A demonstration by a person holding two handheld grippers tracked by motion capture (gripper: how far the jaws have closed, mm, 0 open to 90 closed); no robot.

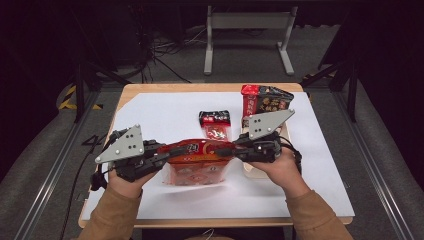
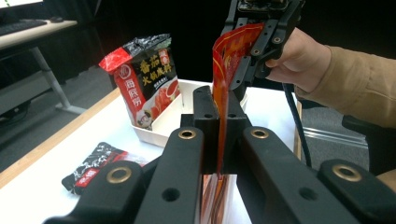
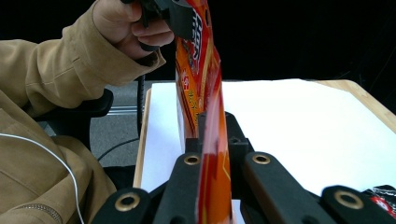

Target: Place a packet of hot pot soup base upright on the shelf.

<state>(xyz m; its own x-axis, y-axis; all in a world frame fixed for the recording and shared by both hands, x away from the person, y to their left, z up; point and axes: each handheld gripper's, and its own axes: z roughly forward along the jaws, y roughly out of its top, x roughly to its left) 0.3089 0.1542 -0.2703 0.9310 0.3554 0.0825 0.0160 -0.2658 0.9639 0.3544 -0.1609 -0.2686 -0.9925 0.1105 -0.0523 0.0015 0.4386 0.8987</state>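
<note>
at the left of the high view the left gripper (image 1: 162, 159) is seen pinched on the left top corner of a red-orange pouch (image 1: 197, 167), which is held up over the near middle of the white sheet (image 1: 165, 112) on the wooden table (image 1: 131, 90). in the left gripper view the jaws are shown pressed together on the pouch's thin edge (image 2: 219, 116), a detail not made out from above. one small black-and-red sachet (image 1: 215, 118) is seen lying flat just beyond the pouch, with a small red packet (image 1: 216, 133) beside it. further right, the right gripper (image 1: 235, 150) is clamped on the pouch's right top corner, its jaws flat against the film (image 3: 212, 154) in the right gripper view. at the far right, one black-and-red bag (image 1: 262, 102) is seen standing in a white tray (image 1: 252, 170). two grippers and two large bags are counted. bare sheet is left open at the far left and near right; the tray lies near the table's right edge.
</note>
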